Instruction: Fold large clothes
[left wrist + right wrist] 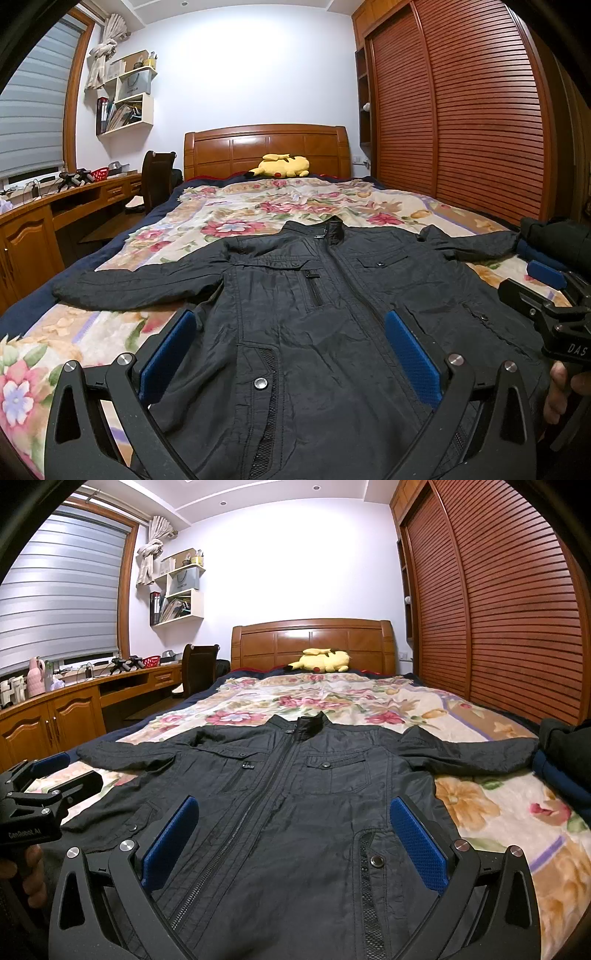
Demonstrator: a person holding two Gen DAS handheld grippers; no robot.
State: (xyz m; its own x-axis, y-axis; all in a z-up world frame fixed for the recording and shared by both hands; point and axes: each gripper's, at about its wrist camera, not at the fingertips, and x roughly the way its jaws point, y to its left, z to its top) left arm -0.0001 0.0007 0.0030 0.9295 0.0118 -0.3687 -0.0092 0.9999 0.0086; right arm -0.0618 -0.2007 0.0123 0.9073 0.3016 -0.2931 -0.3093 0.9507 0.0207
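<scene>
A black zip jacket [332,295] [303,794] lies flat, front up, on the floral bedspread [258,206] [332,698], both sleeves spread out sideways. My left gripper [291,321] hovers open over the jacket's lower left half, blue pads wide apart, nothing between them. My right gripper [295,805] hovers open over the lower right half, with nothing between its pads. In the left wrist view the right gripper [550,280] shows at the right edge with a hand [561,391] under it. The left gripper [48,771] shows at the left edge of the right wrist view.
A yellow plush toy [280,166] [323,660] lies by the wooden headboard [266,147]. Dark folded clothes [554,236] [565,753] sit at the bed's right edge. A slatted wardrobe [461,110] lines the right side; a desk [55,206] and chair [157,177] stand left.
</scene>
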